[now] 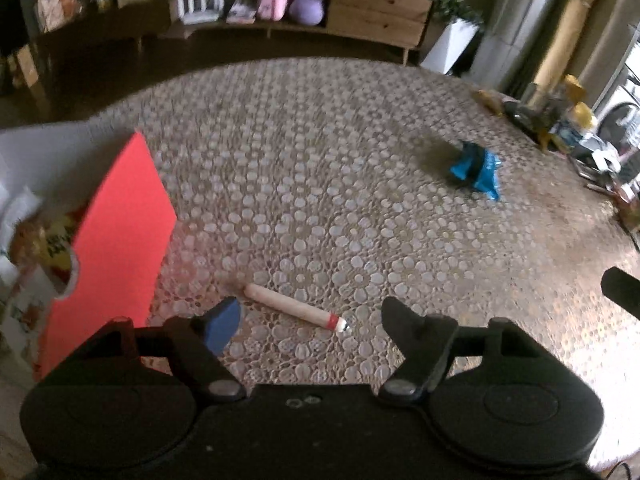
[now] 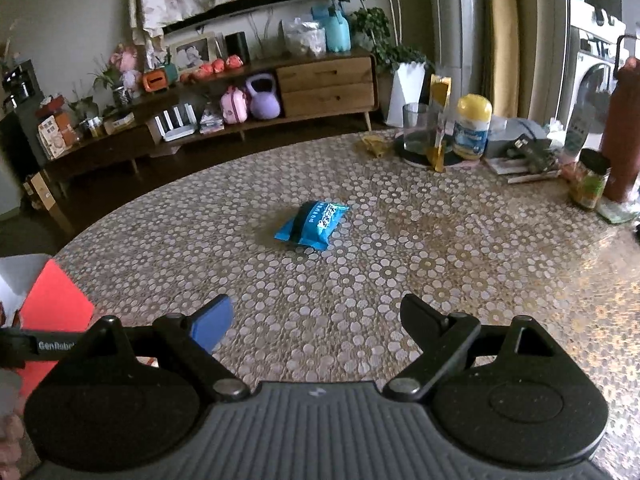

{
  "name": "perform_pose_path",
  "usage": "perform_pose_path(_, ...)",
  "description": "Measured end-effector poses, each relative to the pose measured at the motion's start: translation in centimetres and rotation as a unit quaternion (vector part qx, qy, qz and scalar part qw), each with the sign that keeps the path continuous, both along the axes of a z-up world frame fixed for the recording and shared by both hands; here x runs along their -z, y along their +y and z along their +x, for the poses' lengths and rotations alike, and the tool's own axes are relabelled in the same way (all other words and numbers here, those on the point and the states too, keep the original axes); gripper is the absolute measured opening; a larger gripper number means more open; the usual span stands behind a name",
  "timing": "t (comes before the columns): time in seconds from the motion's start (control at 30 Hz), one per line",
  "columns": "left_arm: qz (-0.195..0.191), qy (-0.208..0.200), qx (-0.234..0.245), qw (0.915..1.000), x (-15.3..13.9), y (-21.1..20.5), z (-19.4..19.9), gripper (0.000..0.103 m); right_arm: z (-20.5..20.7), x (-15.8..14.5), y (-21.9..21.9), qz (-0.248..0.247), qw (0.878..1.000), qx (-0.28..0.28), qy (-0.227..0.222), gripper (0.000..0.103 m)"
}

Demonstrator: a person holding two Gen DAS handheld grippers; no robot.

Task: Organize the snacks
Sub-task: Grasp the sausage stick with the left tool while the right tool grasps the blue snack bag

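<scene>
While my left gripper [image 1: 310, 316] hangs low over the tabletop [image 1: 320, 140], its jaws stand apart with nothing between them. Low in the frame, a sausage stick [image 1: 294, 307] in a pale wrapper with a red band near one end lies flat on the tabletop, just beyond the fingertips and between their lines; no pad touches it. One finger carries a blue pad [image 1: 222, 330]. At the left edge of this view a red box [image 1: 116, 240] stands open, with a yellow snack bag [image 1: 56, 244] showing inside it; the print is too blurred to read.

My right gripper [image 2: 316, 318] is released too, jaws wide and empty, above bare patterned cloth at the bottom of its frame. A blue snack pack [image 2: 314, 224] lies at the centre of that view, well ahead of the fingertips. In the left wrist view the same pack [image 1: 476, 170] sits at the middle right, smeared by motion blur.

Along the upper right of the right view stand a glass [image 2: 416, 128], a gold pouch [image 2: 438, 120], a yellow-lidded tub [image 2: 472, 128] and a dark red bottle [image 2: 624, 132]. A corner of the red box [image 2: 56, 304] shows at lower left, and part of my left gripper's body [image 2: 40, 346] crosses in front of it.
</scene>
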State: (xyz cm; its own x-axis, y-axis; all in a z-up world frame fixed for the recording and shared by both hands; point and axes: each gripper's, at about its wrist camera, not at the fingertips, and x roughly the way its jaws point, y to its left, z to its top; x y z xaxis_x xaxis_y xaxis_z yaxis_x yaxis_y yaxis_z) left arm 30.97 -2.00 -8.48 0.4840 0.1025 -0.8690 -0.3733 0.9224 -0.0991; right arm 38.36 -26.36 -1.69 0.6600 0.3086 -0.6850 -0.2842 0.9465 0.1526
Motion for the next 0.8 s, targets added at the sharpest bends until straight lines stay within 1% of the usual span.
perform_pose_path(0.1,-0.013,0.013,-0.016,0.9997,1.5,0.7,1.0,0.062,1.7,1.0,0.5,-0.003,1.0,0.002,0.009,0.091)
perform_pose_path(0.17,-0.021,0.014,-0.024,0.9994,2.1,1.1,1.4,0.059,3.0,1.6,0.9,-0.004,1.0,0.004,0.014,0.091)
perform_pose_path(0.27,-0.026,0.007,-0.033,0.9991,2.7,1.3,1.7,0.059,5.3,2.6,1.4,-0.003,1.0,0.015,0.022,0.091)
perform_pose_path(0.43,-0.042,0.018,-0.045,0.998,3.9,1.3,2.3,0.059,9.6,3.9,2.3,0.003,0.999,0.038,0.031,0.091)
perform_pose_path(0.63,-0.06,0.024,-0.068,0.9956,4.7,1.7,2.4,0.056,14.1,5.6,4.0,0.009,0.997,0.065,0.042,0.091)
perform_pose_path(0.8,-0.071,0.019,-0.077,0.9943,4.8,2.1,2.6,0.053,16.4,7.2,5.7,0.005,0.995,0.079,0.052,0.091)
